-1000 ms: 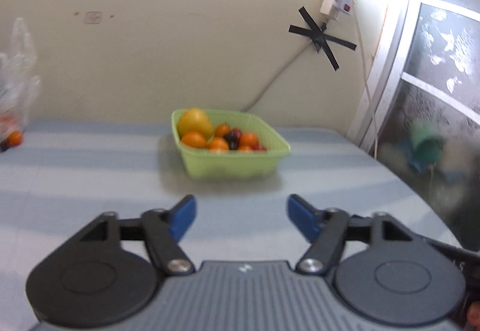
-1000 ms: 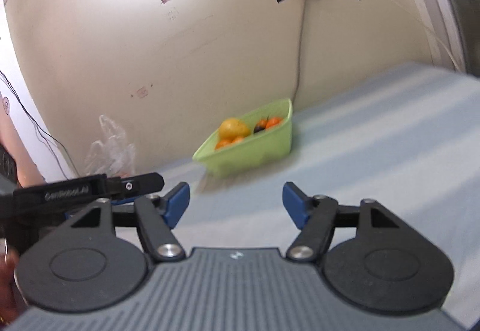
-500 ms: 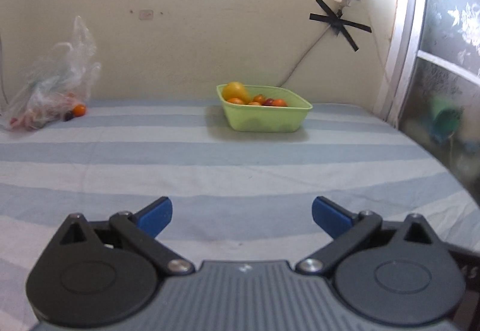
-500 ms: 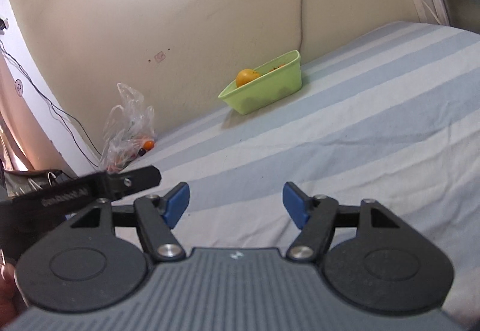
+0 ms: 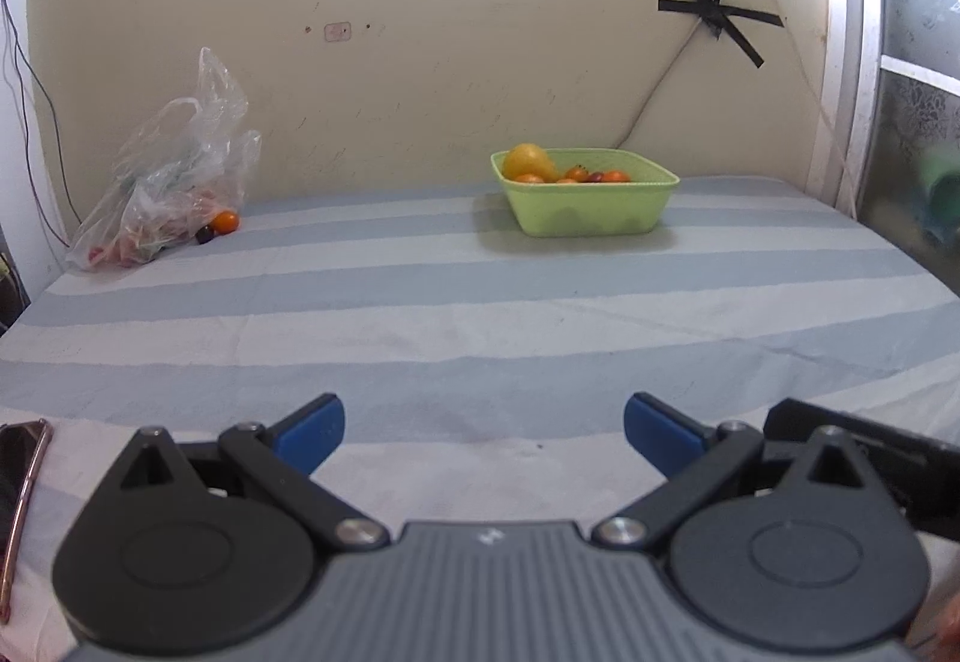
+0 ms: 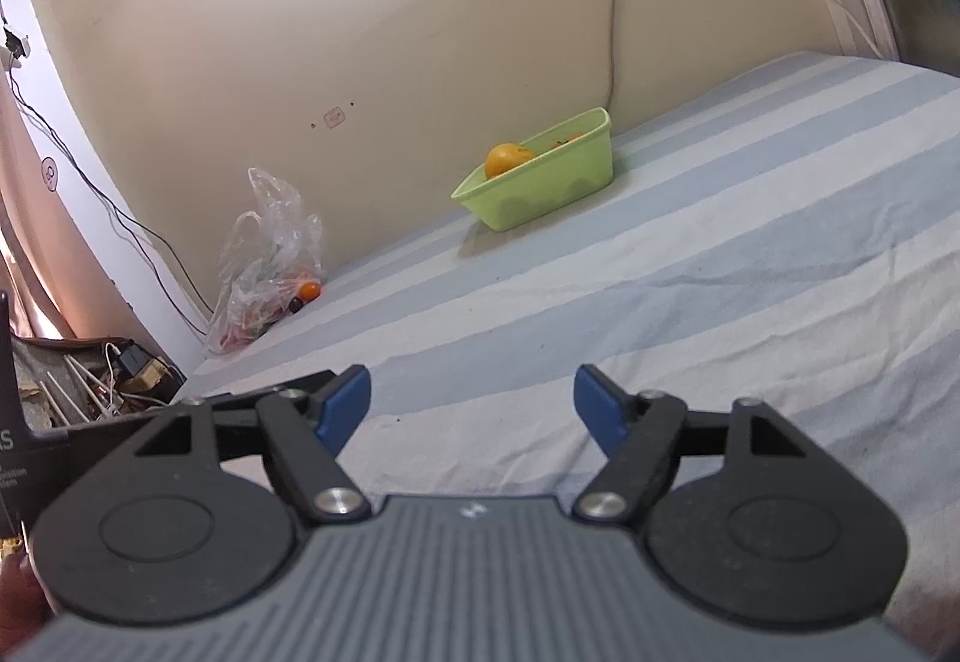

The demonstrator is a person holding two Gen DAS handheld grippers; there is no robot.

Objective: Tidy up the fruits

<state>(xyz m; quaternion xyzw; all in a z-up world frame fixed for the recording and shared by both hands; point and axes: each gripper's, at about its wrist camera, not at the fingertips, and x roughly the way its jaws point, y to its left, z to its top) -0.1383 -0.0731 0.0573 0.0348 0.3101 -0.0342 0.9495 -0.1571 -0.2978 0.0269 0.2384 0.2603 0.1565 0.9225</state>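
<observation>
Striped sheet (image 5: 480, 314), green basket (image 5: 585, 209) w/ fruit.

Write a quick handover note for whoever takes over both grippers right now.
Left gripper: open, empty, just opened wide.
Right gripper: open, empty, fingers just widened.
Both are over the striped sheet, well short of the fruit.
Green basket by the wall already holds a big yellow fruit and several small ones.
Plastic bag at the left still has fruit; an orange one and a dark one lie at its mouth.
Left: move those to the basket, probably.
</observation>
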